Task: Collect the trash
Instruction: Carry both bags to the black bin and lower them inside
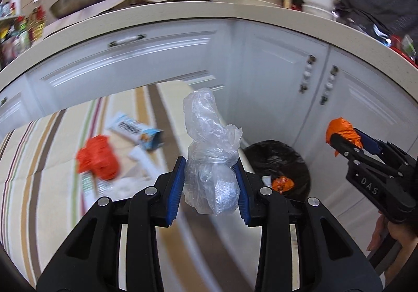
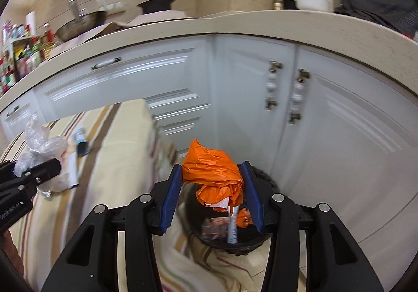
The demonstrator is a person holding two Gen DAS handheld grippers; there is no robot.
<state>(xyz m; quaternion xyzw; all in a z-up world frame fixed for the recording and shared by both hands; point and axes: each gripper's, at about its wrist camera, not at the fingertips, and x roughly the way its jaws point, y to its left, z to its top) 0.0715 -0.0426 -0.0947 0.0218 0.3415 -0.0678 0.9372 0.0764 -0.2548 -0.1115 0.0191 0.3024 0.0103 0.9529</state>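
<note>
clear crumpled plastic bag sits pinched between the blue pads of the left gripper, whose jaws are closed partway onto it, the bulk of the wad bulging up and down out of the grip. orange plastic bag is squeezed the same way in the right gripper, jaws a little wider, a scrap of white paper hanging from the underside. both wads are carried off the striped cloth, most likely so each hand brings one piece to the bin in a single trip.

the black-lined bin stands on the floor against the white cabinet doors, already holding an orange wrapper and other scraps. in the right wrist view the orange bag hangs right above the bin's mouth, so letting go there looks sensible. the clear bag is near the bin but off to its left, apparently not yet over it.

more trash lies on the cloth behind: a red bag, a blue and white carton, some white paper.
</note>
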